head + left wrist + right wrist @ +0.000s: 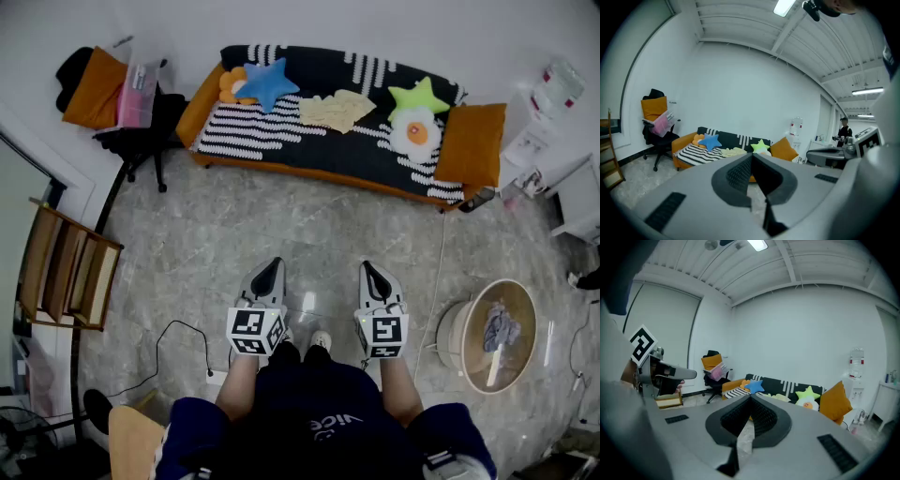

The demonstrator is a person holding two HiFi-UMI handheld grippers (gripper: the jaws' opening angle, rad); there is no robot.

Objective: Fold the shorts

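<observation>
The pale yellow shorts (pixel 337 110) lie spread on the seat of a black-and-white striped sofa (pixel 281 136) across the room. I stand on the stone floor well short of it. My left gripper (pixel 272 265) and right gripper (pixel 367 267) are held side by side in front of me, pointing toward the sofa, both shut with nothing between the jaws. In the left gripper view the shut left gripper (pixel 752 154) points at the sofa, with the shorts (pixel 733 151) far beyond. The right gripper view shows the right gripper (pixel 751 396) shut, shorts (pixel 780 397) in the distance.
Blue star cushion (pixel 265 82), green star cushion (pixel 419 97) and orange pillow (pixel 471 141) share the sofa. An office chair (pixel 141 131) stands at its left, a wooden rack (pixel 66 267) by the left wall, a round tub (pixel 497 333) holding cloth at right, a cable (pixel 178 342) on the floor.
</observation>
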